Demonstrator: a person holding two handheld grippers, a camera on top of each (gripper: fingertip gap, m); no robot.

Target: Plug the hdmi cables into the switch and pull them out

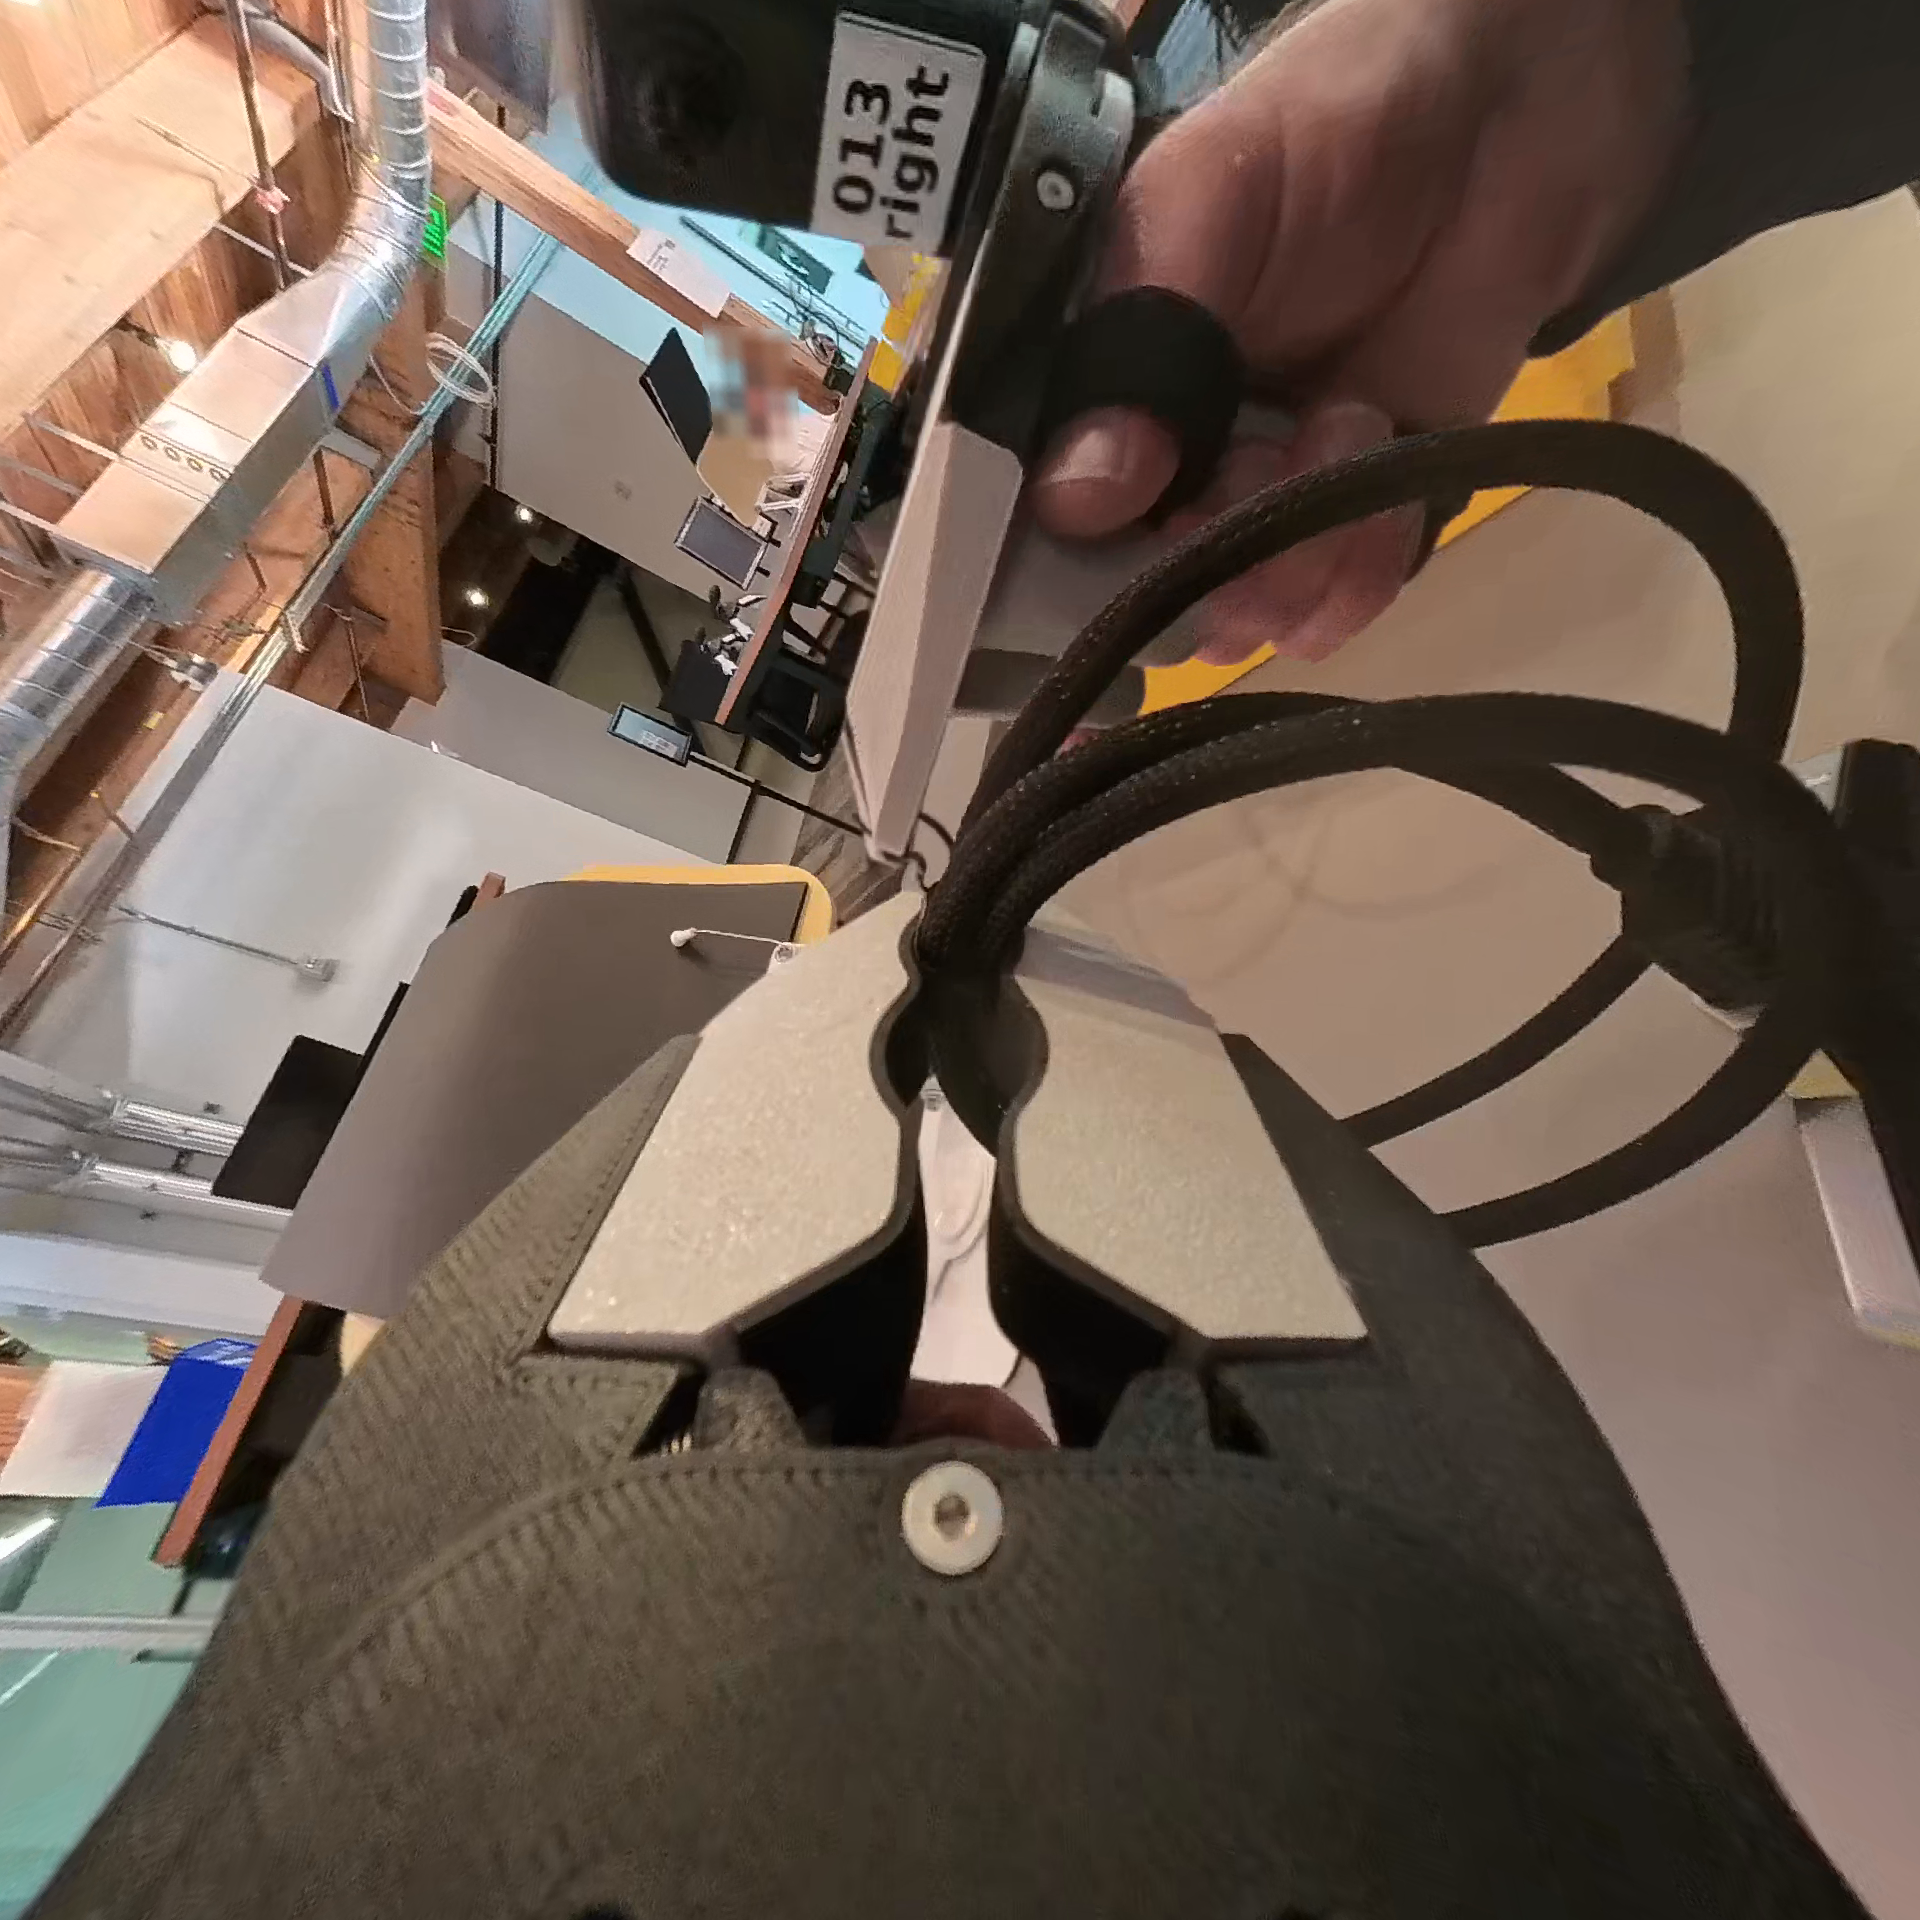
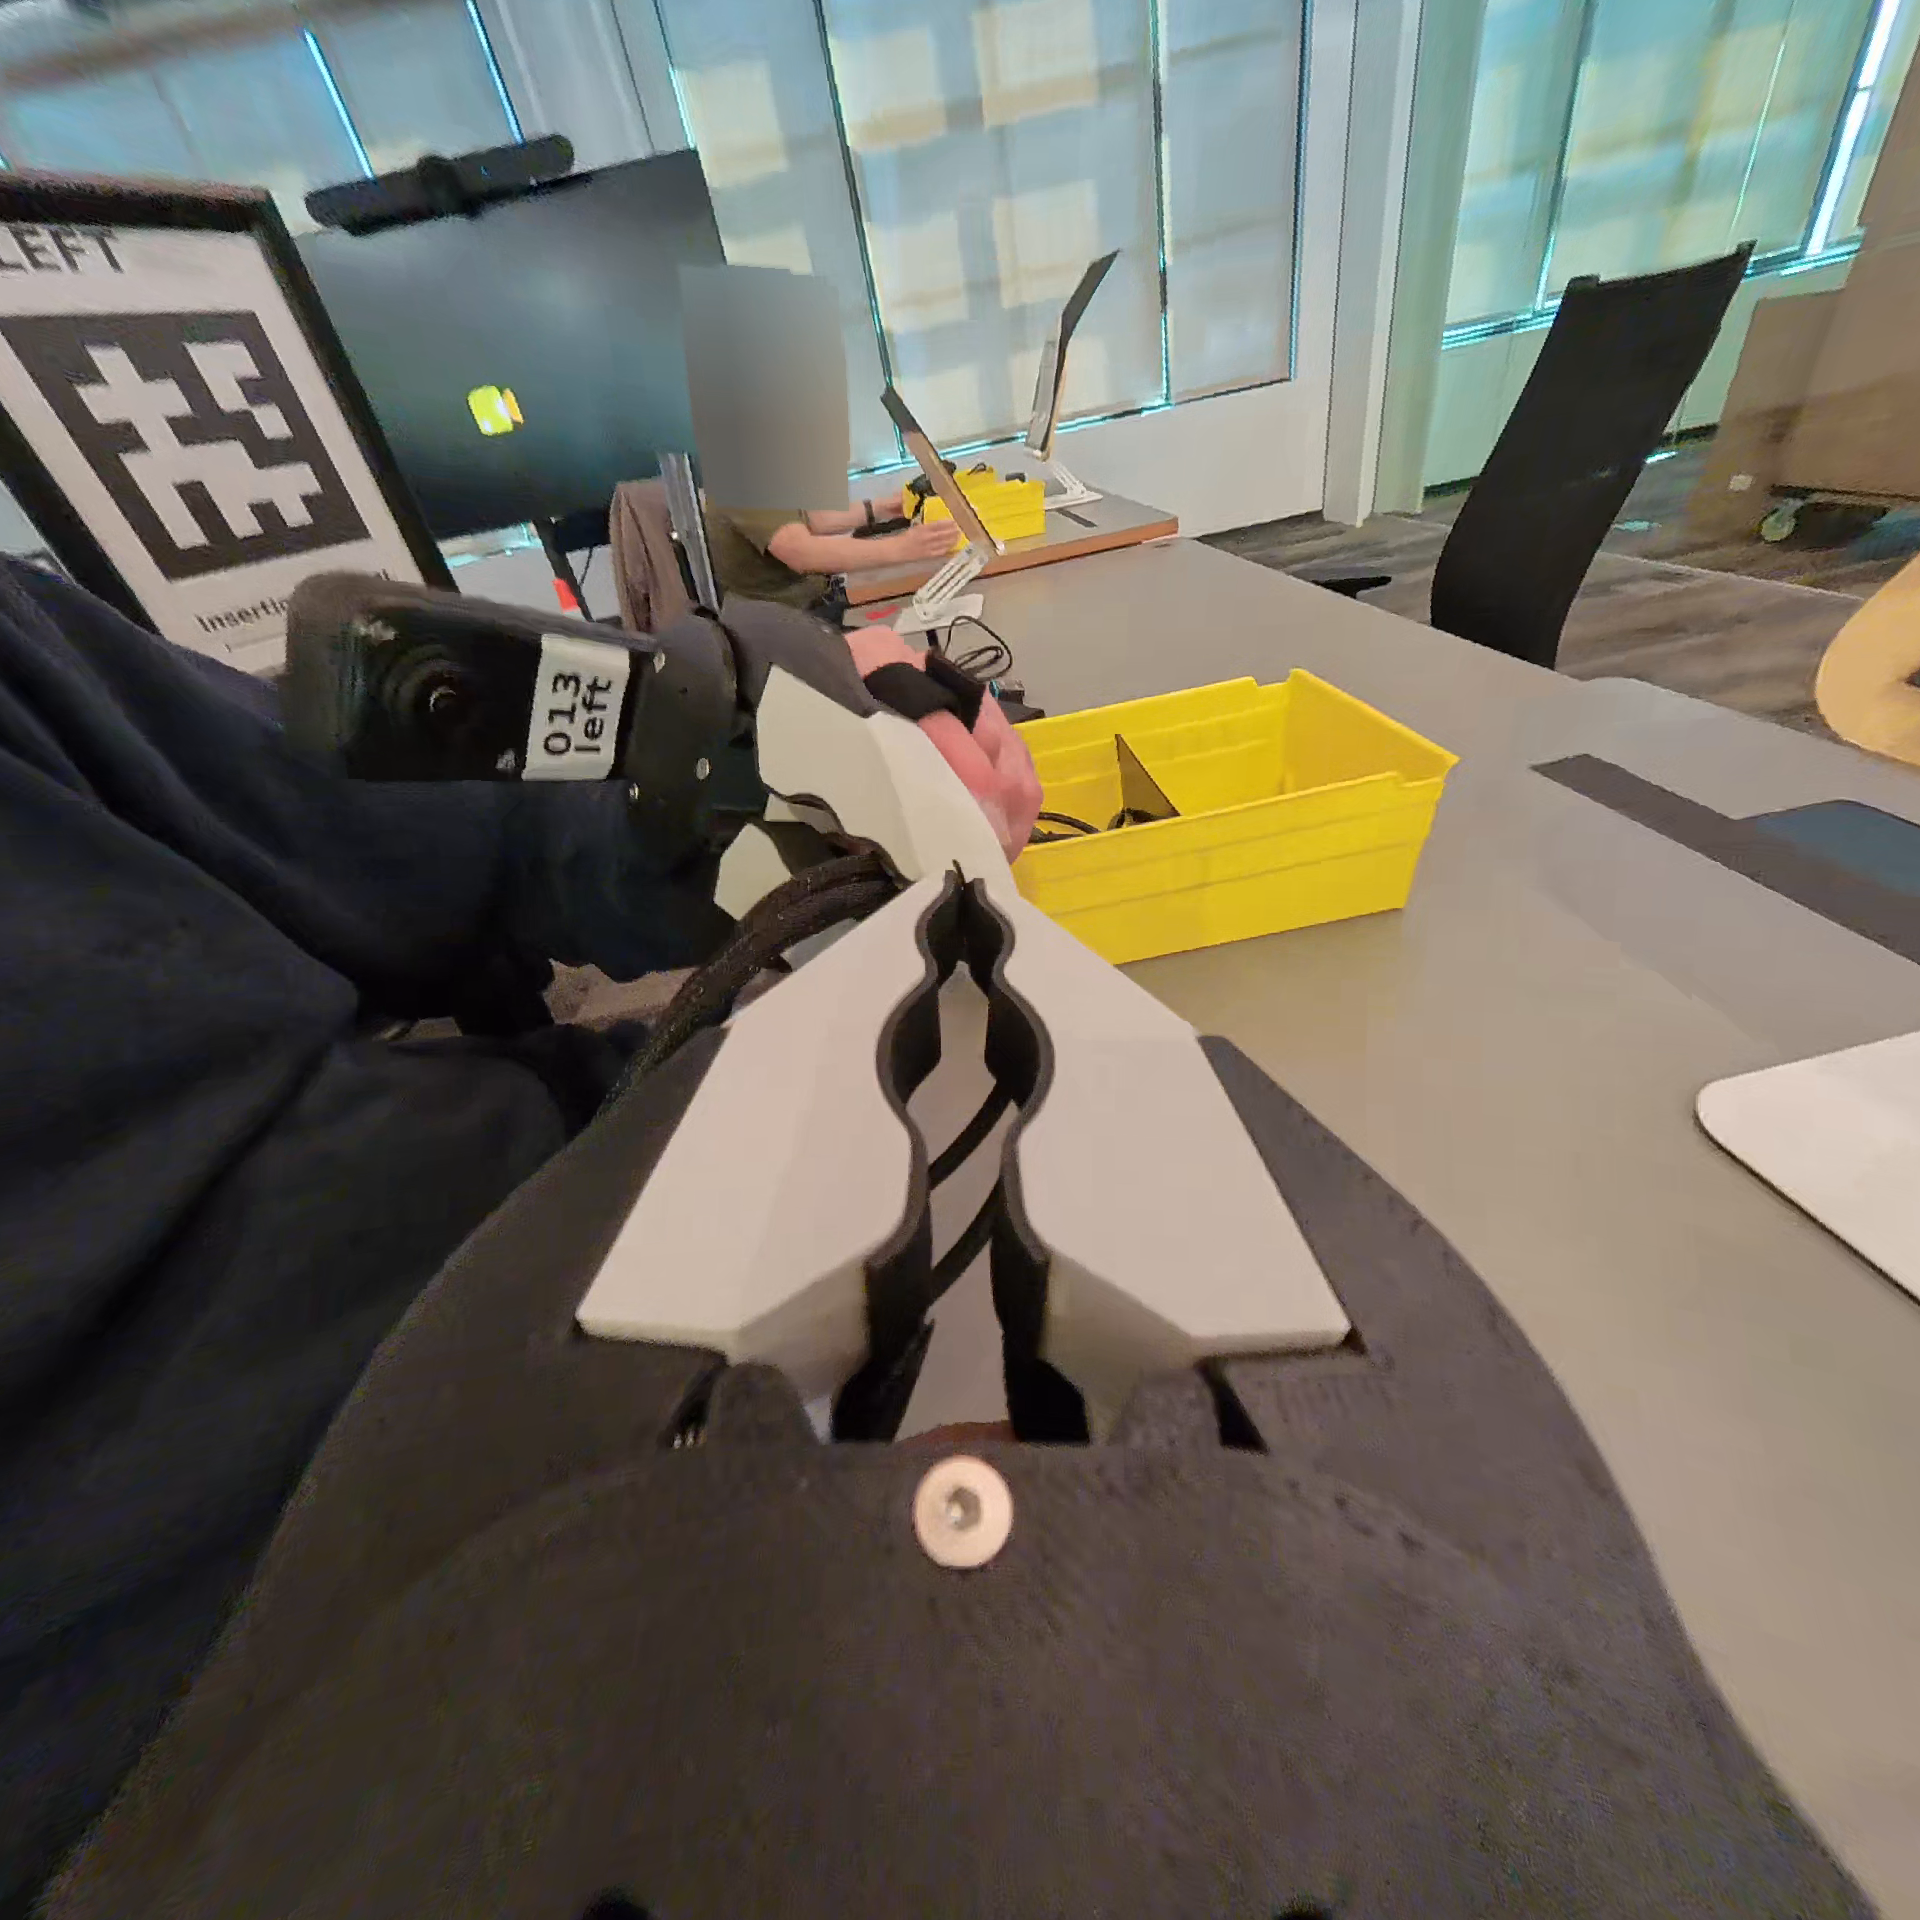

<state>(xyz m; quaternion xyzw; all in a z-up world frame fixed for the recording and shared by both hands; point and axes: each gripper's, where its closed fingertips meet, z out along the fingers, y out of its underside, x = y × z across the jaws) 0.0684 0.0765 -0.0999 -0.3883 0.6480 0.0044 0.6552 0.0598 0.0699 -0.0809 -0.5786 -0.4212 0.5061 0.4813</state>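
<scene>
My left gripper (image 1: 961, 935) is shut on a bundle of black braided HDMI cables (image 1: 1299, 748). The cables loop out to the right, and one thickened end runs to a black block (image 1: 1881, 831) at the right edge; I cannot tell whether that is a plug or the switch. My right gripper (image 2: 961, 899) is shut, its tips close to the left gripper (image 2: 862, 862). Cable strands (image 2: 727, 966) run from the left gripper under my right fingers and show through their gap. I cannot tell if they are pinched. The right gripper also shows in the left wrist view (image 1: 899, 821), held by a hand.
A grey table (image 2: 1455, 1091) holds a yellow bin (image 2: 1247, 831) with dark cables inside and a white pad (image 2: 1829, 1143) at the right. A dark sleeve fills the left. A marker board (image 2: 187, 436), a monitor (image 2: 520, 343), a black chair (image 2: 1579, 447) and a seated person stand farther back. My left and right fingertips are right by each other.
</scene>
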